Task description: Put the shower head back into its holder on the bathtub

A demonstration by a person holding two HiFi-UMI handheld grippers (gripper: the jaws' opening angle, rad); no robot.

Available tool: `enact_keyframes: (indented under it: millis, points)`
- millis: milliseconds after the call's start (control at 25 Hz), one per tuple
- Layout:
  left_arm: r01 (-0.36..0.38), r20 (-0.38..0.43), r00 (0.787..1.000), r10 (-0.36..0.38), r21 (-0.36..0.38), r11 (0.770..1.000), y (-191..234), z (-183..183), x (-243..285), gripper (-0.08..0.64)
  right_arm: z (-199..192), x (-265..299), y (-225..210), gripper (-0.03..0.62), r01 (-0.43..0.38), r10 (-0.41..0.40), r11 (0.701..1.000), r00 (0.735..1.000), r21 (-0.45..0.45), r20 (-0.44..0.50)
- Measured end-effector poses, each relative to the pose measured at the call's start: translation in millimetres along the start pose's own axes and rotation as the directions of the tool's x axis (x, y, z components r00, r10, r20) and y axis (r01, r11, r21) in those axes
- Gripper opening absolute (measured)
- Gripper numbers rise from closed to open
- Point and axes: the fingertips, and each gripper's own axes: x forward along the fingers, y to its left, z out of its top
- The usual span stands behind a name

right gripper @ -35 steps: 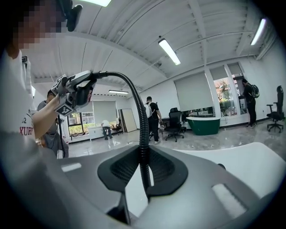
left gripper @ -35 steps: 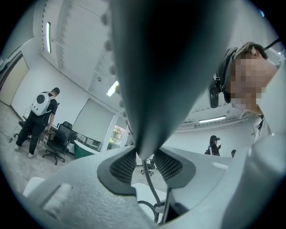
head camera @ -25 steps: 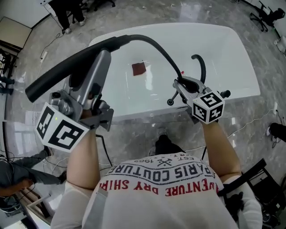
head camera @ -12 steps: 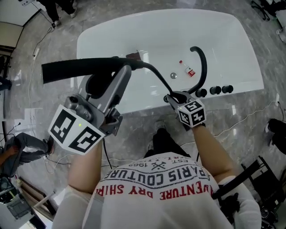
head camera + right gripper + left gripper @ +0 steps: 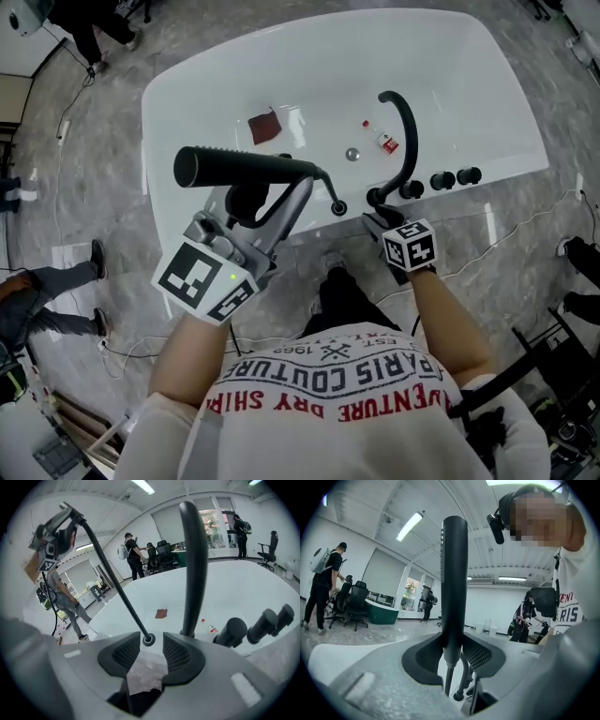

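Note:
My left gripper (image 5: 270, 186) (image 5: 453, 654) is shut on the black shower head (image 5: 242, 166) (image 5: 454, 578), which lies about level above the white bathtub's near rim (image 5: 309, 230). Its thin hose (image 5: 115, 581) runs down into a round black socket (image 5: 337, 208) (image 5: 148, 640) on that rim. My right gripper (image 5: 373, 218) (image 5: 151, 649) hangs just right of the socket, beside the spout's base. Its jaws have just been opening and stand open; nothing lies between the pads, and the socket sits just beyond their tips.
A curved black spout (image 5: 405, 131) (image 5: 194, 564) and black knobs (image 5: 455, 177) (image 5: 255, 625) stand on the rim to the right. In the tub lie a red-brown cloth (image 5: 265, 126), a small bottle (image 5: 380, 139) and the drain (image 5: 352, 154). People and cables surround the tub.
Both grippers have come down toward the tub's near rim. The shower head sank with the left one and the visible hose grew shorter. The right gripper's jaws opened off the hose.

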Motion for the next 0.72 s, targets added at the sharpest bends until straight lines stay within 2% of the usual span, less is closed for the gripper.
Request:
enact_keyframes:
  millis: [240,280,360,520,720]
  points:
    - [0.036,-0.110,0.993,-0.037,-0.017,0.999,-12.4,-68.8,22.1,0.135,-6.5,-26.5,-12.0,0.108,0.026,-0.030,0.998,0.998,0.061,0.058]
    - [0.033,-0.127,0.991,-0.035,-0.012,0.999,-13.1,-83.1,25.1,0.135,-5.7,-33.0,-14.1,0.088,0.038,-0.043,0.997,0.996,0.065,0.075]
    - [0.020,-0.166,0.986,-0.022,-0.012,1.000,-11.4,-113.8,30.7,0.135,-5.0,-44.9,-18.2,0.005,0.066,-0.074,0.995,0.992,0.075,0.106]
    - [-0.009,-0.246,0.969,0.006,-0.010,1.000,-8.5,-174.3,42.6,0.135,-15.5,-65.0,-24.6,0.000,0.086,-0.103,0.989,0.986,0.121,0.135]
    - [-0.034,-0.328,0.944,0.039,0.022,0.999,-8.1,-235.7,52.3,0.135,-47.5,-85.2,-35.4,0.000,0.112,-0.135,0.978,0.983,0.178,0.123]
